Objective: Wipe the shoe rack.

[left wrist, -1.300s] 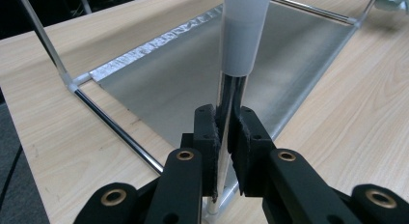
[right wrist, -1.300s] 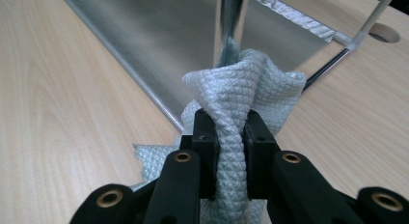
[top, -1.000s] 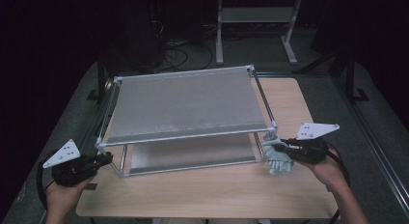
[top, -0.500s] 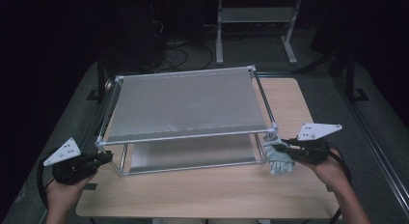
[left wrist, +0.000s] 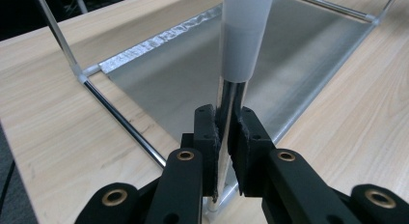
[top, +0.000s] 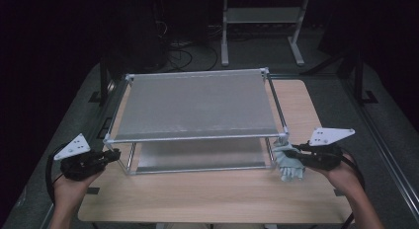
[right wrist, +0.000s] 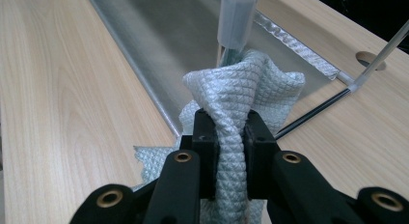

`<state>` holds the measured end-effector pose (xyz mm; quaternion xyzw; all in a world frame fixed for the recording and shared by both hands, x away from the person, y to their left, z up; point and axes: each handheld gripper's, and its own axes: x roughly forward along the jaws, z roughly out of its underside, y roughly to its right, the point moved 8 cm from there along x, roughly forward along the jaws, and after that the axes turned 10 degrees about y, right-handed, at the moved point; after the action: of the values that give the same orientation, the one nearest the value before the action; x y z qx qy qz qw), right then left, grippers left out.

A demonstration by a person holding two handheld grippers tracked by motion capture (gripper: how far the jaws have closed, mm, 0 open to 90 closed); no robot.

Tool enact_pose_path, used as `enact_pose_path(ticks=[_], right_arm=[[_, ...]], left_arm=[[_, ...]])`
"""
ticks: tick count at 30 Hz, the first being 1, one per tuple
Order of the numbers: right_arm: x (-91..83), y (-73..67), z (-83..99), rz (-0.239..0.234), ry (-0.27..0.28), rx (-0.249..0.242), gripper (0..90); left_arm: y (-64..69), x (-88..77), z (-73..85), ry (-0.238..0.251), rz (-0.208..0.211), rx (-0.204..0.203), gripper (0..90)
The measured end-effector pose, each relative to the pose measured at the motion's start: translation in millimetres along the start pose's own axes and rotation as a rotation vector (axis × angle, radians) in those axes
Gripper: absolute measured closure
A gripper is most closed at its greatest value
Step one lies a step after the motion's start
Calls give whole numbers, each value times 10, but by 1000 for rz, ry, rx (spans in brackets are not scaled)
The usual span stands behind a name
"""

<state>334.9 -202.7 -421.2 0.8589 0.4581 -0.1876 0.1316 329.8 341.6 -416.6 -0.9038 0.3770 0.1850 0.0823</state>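
- Left gripper [left wrist: 225, 137], held low at the table's [top: 207, 199] near-left edge with the forearm coming up from below, is clamped on the rack's front-left post [left wrist: 231, 96].
- Right gripper [right wrist: 230, 137] pinches a white cloth [right wrist: 241, 96] against the front-right post [right wrist: 235, 21], hand level.

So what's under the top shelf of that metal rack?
Under the top shelf lies a lower metal shelf, its front strip showing bare. The left gripper clamps the front left post. The back of the lower shelf is covered from above.
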Motion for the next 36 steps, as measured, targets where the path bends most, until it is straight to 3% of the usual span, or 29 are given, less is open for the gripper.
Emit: enact_pose_path(ticks=[7,10,12,15,22,23,26,27,36], right_arm=[[-117,76,66,33,-4,19,788],[-118,79,71,34,-10,13,787],[-114,80,66,33,-10,8,788],[-114,79,66,33,-11,6,788],[-124,72,66,38,-17,3,787],[-128,74,69,39,-16,2,788],[-132,75,74,38,-16,4,788],[-130,76,74,35,-17,3,788],[-122,37,74,17,-19,-2,788]], left_arm=[[31,153,-86,-37,46,23,795],[39,101,-114,-8,42,13,723],[35,26,-109,-2,30,12,720],[39,-77,-87,4,16,22,782],[58,-103,-67,-1,7,29,853],[88,-112,-71,7,28,23,877],[152,-110,-59,-10,52,36,861],[180,-71,-40,-36,65,41,856],[87,92,-94,-71,73,56,850]])
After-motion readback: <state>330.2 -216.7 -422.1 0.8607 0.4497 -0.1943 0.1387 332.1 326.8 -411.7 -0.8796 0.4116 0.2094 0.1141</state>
